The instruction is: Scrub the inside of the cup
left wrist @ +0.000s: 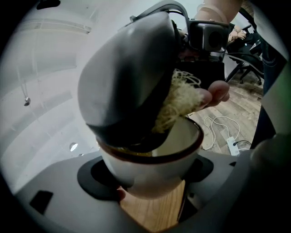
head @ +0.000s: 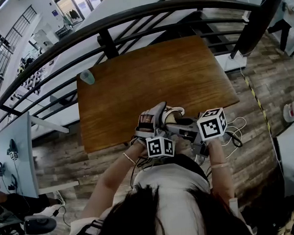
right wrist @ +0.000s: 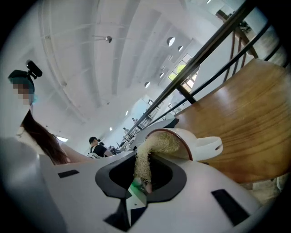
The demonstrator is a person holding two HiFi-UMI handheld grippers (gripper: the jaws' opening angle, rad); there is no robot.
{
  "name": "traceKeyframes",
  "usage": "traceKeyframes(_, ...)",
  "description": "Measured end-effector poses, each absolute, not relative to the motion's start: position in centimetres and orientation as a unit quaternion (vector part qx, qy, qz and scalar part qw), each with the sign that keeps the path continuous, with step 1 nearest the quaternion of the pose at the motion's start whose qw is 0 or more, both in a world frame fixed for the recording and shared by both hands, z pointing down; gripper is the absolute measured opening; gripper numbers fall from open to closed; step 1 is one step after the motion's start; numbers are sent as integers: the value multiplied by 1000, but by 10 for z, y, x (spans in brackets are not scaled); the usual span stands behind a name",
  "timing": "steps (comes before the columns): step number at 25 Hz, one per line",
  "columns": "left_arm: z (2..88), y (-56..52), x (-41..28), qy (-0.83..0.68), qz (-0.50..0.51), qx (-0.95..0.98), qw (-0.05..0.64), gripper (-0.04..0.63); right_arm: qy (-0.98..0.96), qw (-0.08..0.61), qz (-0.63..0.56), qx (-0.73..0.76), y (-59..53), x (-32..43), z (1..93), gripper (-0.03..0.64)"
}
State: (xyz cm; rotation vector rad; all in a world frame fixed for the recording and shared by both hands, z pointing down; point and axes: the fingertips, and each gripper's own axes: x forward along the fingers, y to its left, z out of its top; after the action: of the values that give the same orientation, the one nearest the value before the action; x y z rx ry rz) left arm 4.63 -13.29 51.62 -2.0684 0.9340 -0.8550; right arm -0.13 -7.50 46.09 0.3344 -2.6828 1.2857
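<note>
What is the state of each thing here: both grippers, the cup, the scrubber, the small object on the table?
White ceramic cup with brown rim: gripped around its body, mouth filled.
Pale fibrous scrubber: pinched at one end, other end inside the cup.
Left gripper: fingers shut on the cup.
Right gripper: fingers shut on the scrubber.
Small teal container: standing untouched at the brown wooden table's far corner.

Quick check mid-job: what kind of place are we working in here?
Probably a mezzanine in an office or lab building: a wooden table stands against a black railing overlooking a lower floor, and office chairs stand nearby.
</note>
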Motion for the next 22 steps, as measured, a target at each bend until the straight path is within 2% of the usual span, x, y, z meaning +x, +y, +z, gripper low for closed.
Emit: traceKeyframes(22, 529, -132, 46, 342, -352, -807, 328, 407, -906, 211, 361, 74, -62, 0, 485, 74)
